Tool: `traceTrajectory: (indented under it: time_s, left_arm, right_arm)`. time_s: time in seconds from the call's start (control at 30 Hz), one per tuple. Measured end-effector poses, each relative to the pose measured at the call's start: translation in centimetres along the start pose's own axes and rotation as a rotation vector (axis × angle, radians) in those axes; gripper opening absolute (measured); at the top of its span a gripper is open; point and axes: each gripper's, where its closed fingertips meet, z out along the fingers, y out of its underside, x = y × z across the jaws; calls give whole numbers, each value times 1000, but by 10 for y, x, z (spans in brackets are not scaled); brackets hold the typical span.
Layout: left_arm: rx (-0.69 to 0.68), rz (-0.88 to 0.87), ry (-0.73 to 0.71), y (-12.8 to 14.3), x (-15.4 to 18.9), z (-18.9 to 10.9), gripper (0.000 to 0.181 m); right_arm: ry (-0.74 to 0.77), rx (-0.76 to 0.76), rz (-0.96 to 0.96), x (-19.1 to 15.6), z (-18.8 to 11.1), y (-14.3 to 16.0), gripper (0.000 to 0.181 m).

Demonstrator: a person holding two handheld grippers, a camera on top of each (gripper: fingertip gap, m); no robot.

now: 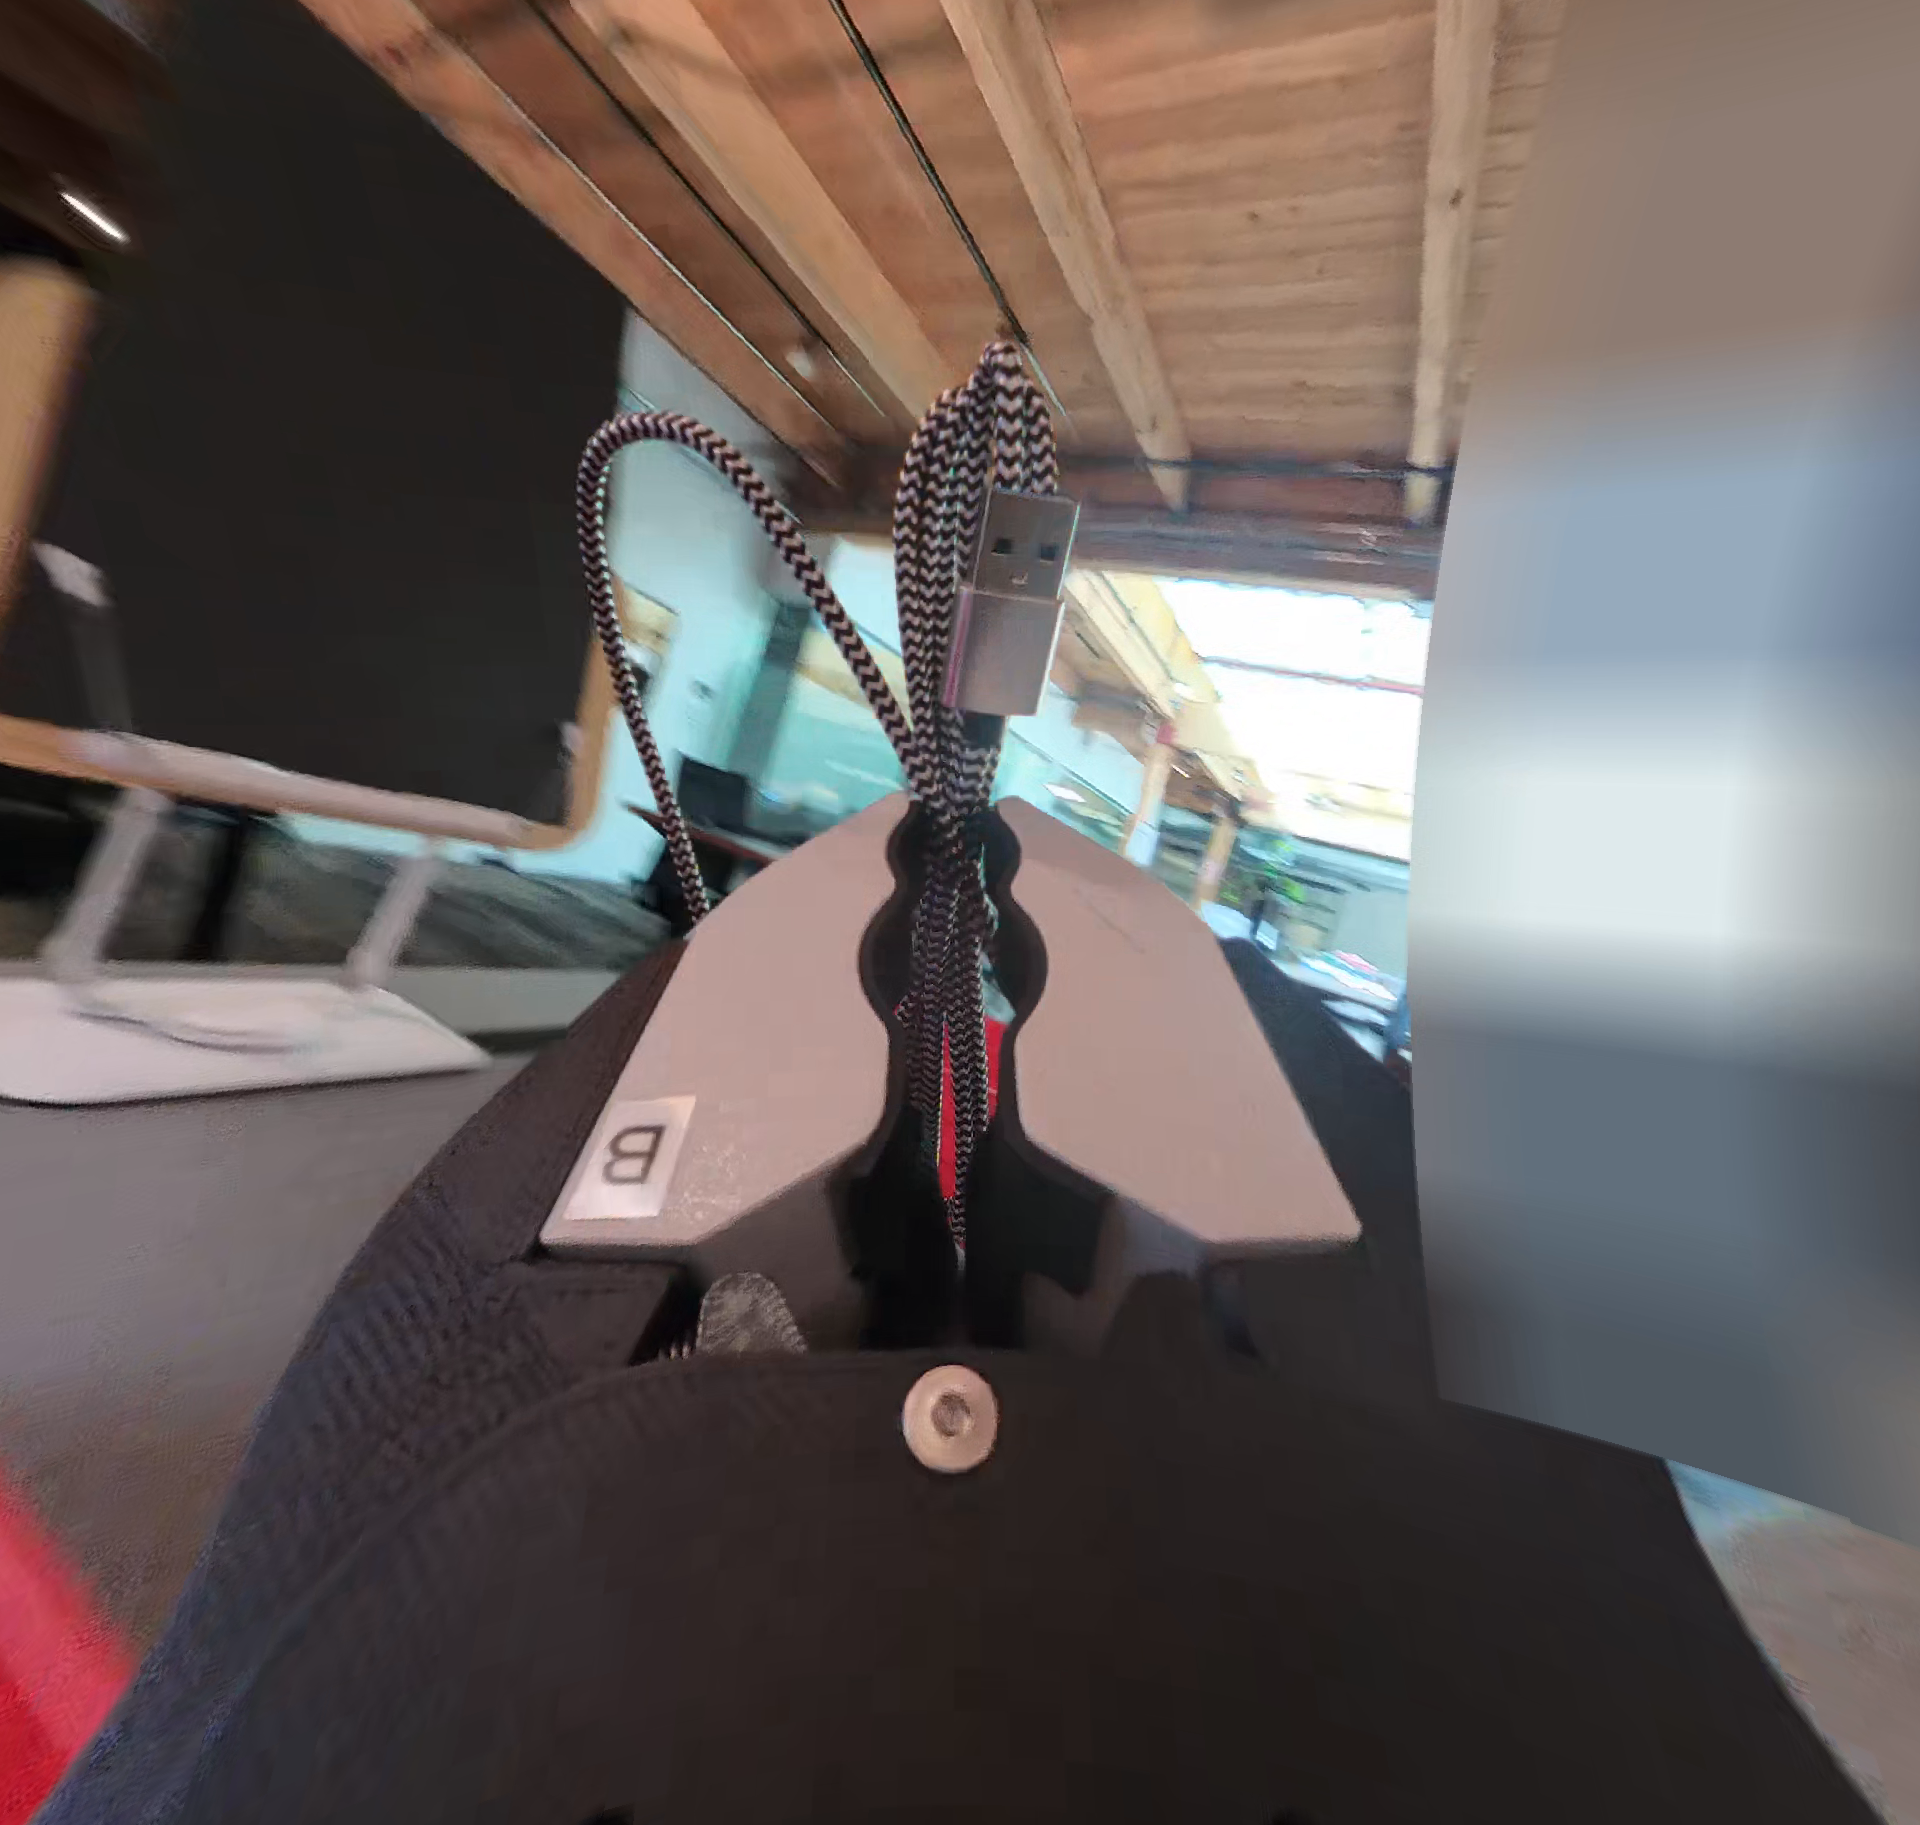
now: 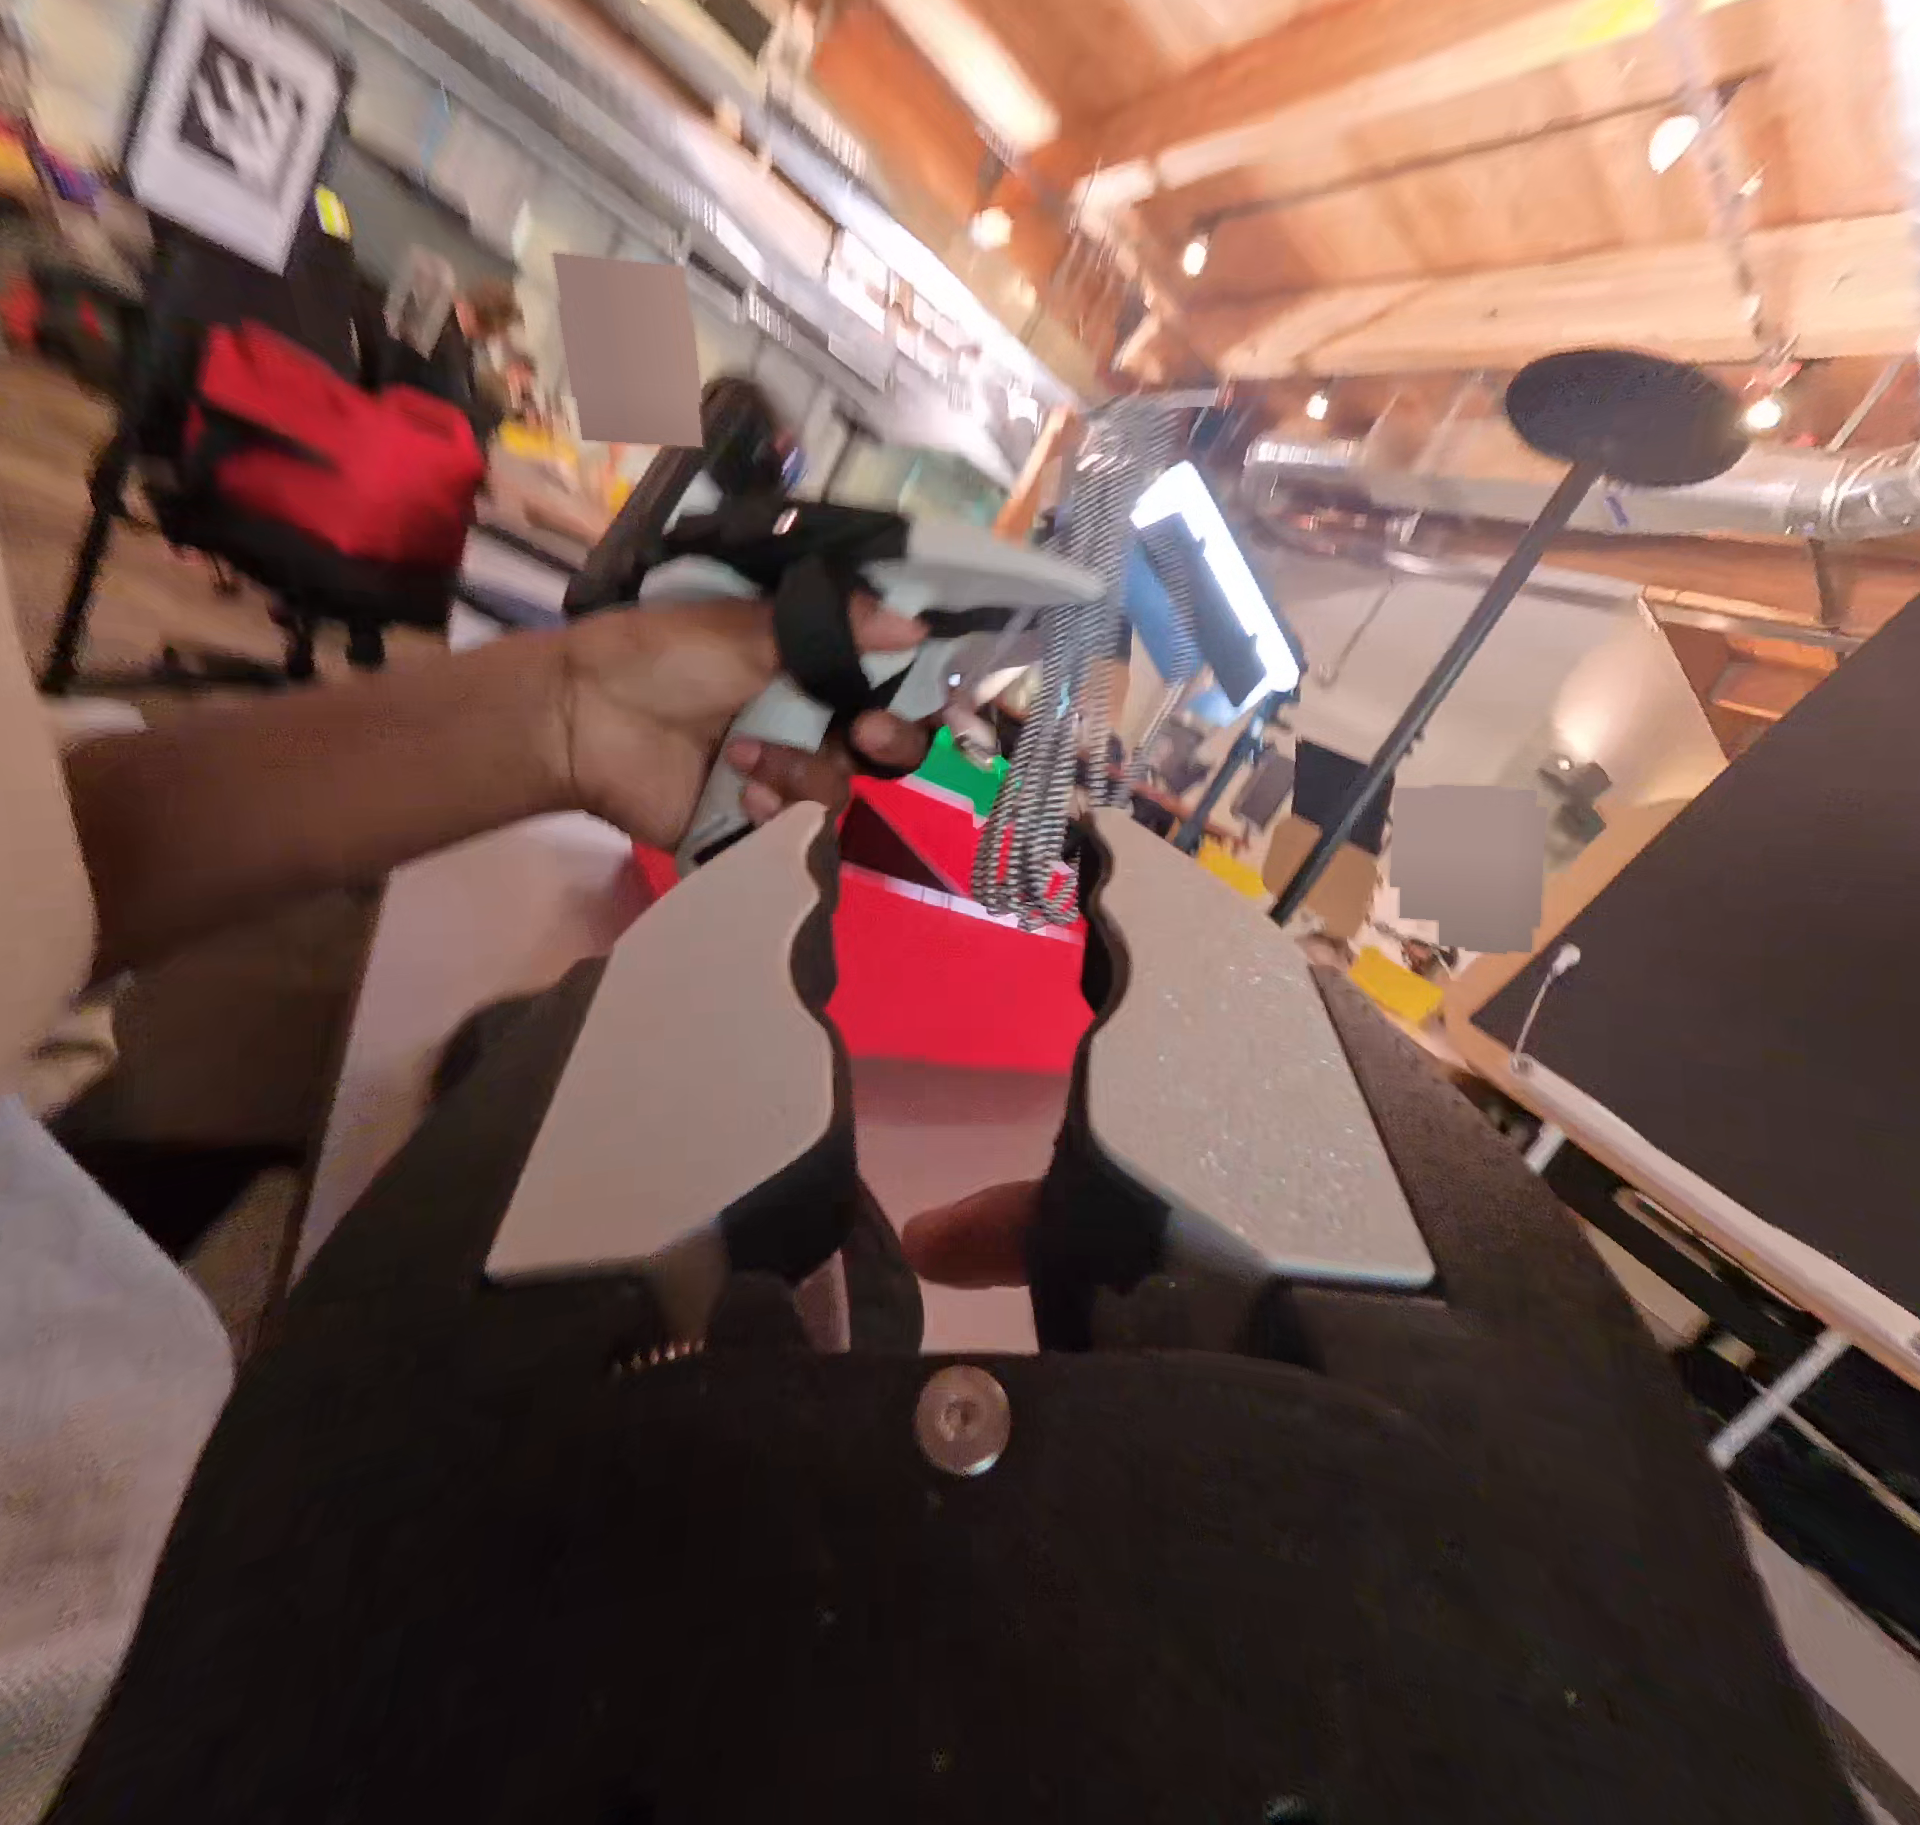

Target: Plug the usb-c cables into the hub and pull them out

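My left gripper (image 1: 954, 819) is shut on a bundle of black-and-white braided cables (image 1: 961, 570) and points up toward the ceiling. A silver USB plug (image 1: 1013, 601) hangs beside the loops above the fingertips. In the right wrist view the left gripper (image 2: 1081, 586) is held up by a hand, and the cable bundle (image 2: 1081, 695) hangs through it with loops below. My right gripper (image 2: 956, 830) is open and empty, a little below and in front of the hanging loops. No hub is in view.
A red box (image 2: 956, 975) stands on the table behind my right gripper. A black panel on white legs (image 2: 1745, 965) is at the right, also in the left wrist view (image 1: 312, 528). A black stand pole (image 2: 1455, 674) rises at the back right. A red bag (image 2: 322, 466) sits back left. Left tips to right tips: about 12 centimetres.
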Motion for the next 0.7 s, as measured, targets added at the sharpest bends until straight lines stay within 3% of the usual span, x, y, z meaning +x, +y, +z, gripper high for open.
traceTrajectory:
  time_s: [0.1,0.17,0.27,0.5,0.6,0.7]
  left_arm:
    - [-98,-75,63,37,14,19,8]
    - [-135,-115,75,52,14,24,8]
    - [-174,-157,69,65,10,24,8]
    - [-280,-209,101,86,13,25,8]
    - [-302,-188,100,88,12,23,10]
    - [-299,-13,86,78,8,20,31]
  right_arm:
    - [33,-159,-170,-5,5,27,34]
    - [57,-186,-276,-1,1,30,32]
    - [46,-141,-273,-2,-4,25,26]
    - [40,-226,-336,-4,-1,46,7]
    - [44,-205,-213,-2,0,44,5]
    - [84,-157,213,16,1,42,5]
